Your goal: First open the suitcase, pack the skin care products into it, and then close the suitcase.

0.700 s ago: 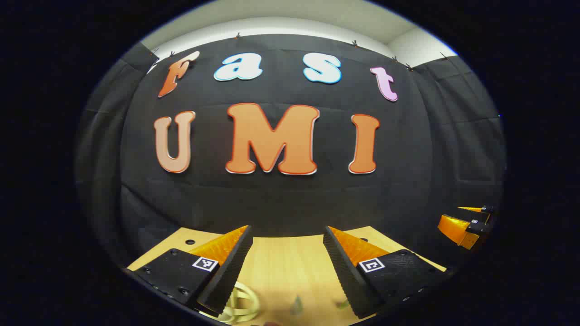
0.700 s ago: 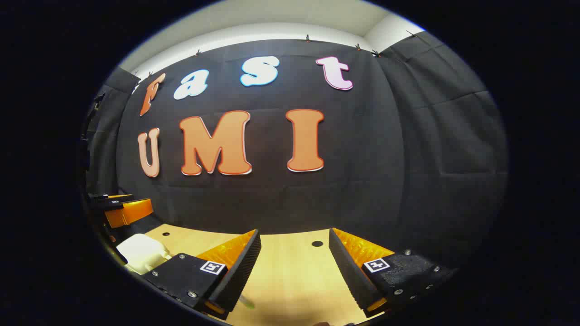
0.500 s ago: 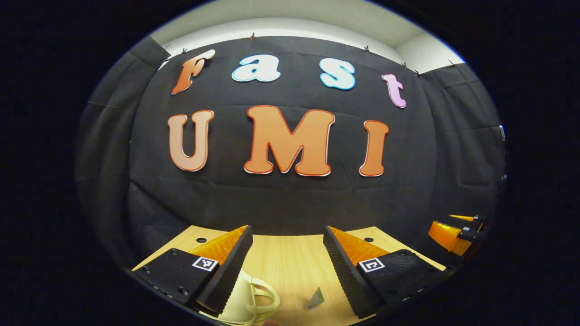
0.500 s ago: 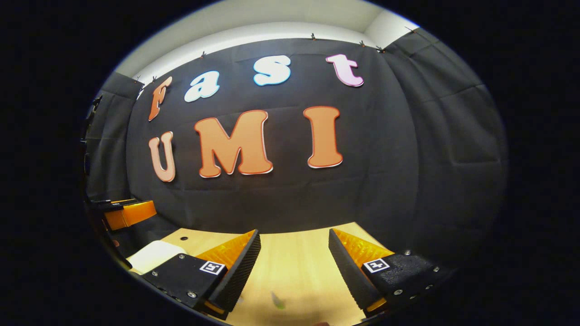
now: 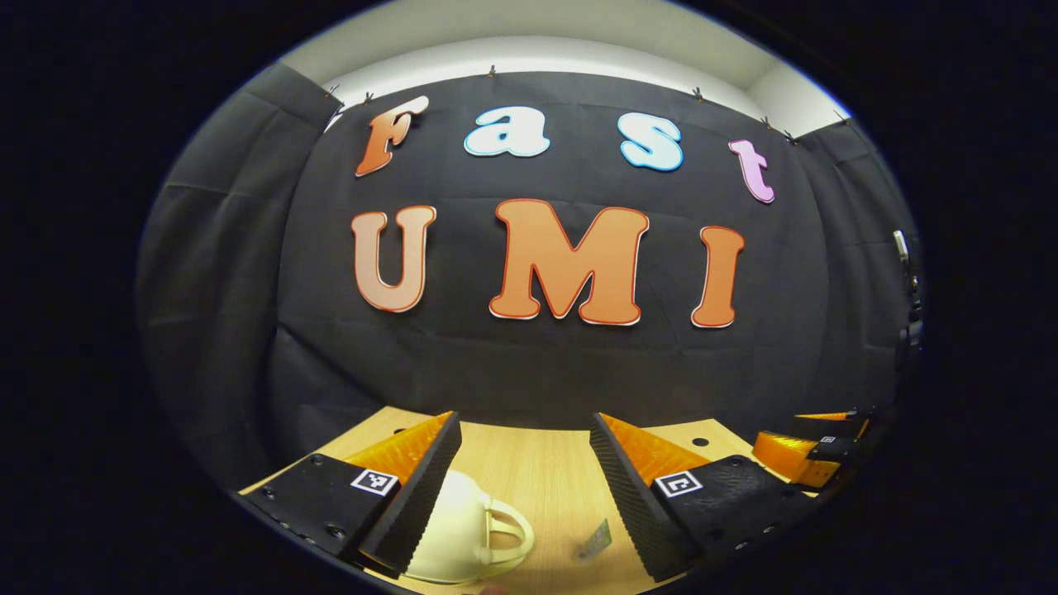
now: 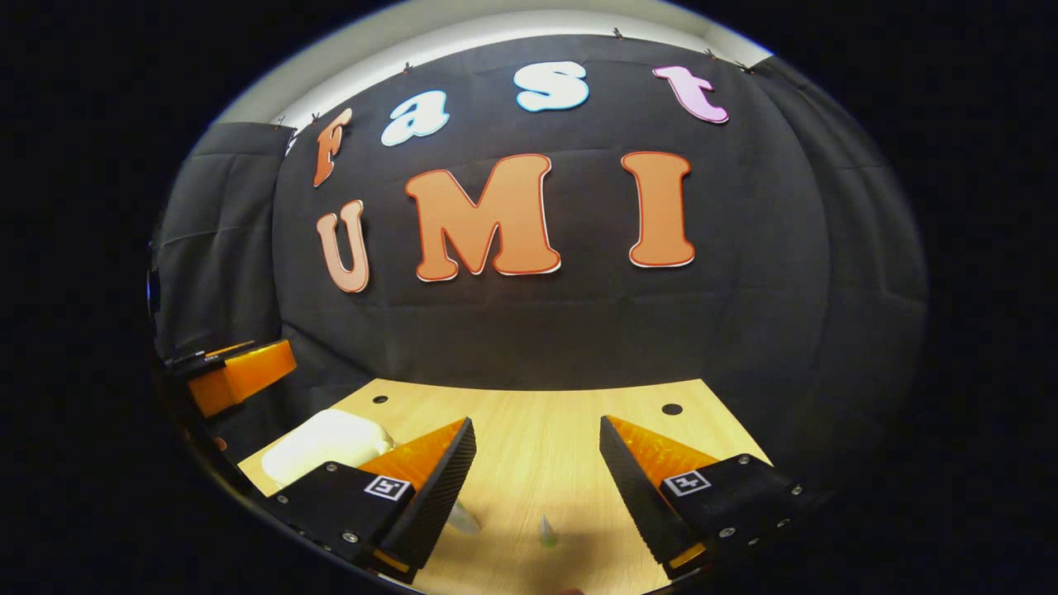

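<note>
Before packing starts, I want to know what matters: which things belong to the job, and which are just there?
Job: cream suitcase, small pointed tube, small flat packet, open left gripper, open right gripper.
Just there: wooden table, black cloth wall.

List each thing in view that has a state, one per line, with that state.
Suitcase: closed, lying on the table, untouched.
Left gripper: open, empty, above the suitcase.
Right gripper: open, empty, over the table.
Small tube: on the table, not packed.

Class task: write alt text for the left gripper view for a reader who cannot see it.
The left gripper, fingers apart, points over a wooden table where a cream suitcase with a handle lies closed by one finger, and a small packet by the other.
</note>
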